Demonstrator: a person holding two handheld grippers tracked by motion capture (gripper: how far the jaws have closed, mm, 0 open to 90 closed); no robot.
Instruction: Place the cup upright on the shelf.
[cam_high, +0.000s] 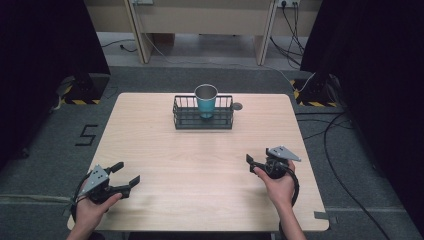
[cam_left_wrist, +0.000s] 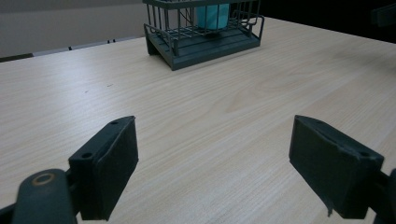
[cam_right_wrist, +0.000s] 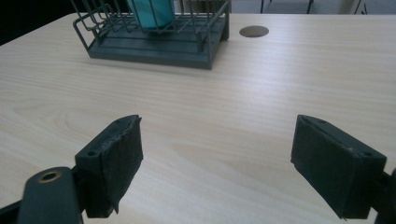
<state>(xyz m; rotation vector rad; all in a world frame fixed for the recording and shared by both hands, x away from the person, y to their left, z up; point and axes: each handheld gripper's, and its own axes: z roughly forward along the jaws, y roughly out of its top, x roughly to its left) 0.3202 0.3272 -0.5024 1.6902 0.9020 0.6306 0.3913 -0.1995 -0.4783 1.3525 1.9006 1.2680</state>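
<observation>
A dark wire basket (cam_high: 203, 120) stands at the back middle of the wooden table (cam_high: 165, 160). A teal metal cup (cam_high: 205, 100) stands upright inside it. My left gripper (cam_high: 127, 172) rests near the front left corner, open, with nothing between its fingers. My right gripper (cam_high: 257, 156) sits at the front right, also open and empty. In the left gripper view the gripper (cam_left_wrist: 215, 163) points at the basket (cam_left_wrist: 205, 44) and the cup (cam_left_wrist: 212, 16) far ahead. In the right gripper view the gripper (cam_right_wrist: 217, 163) faces the basket (cam_right_wrist: 154, 46) and the cup (cam_right_wrist: 149, 11).
A round cable hole (cam_high: 237, 106) sits in the tabletop just right of the basket, and the same hole (cam_right_wrist: 253, 31) is in the right gripper view. Bare wood lies between both grippers and the basket. Cables run across the floor to the right of the table.
</observation>
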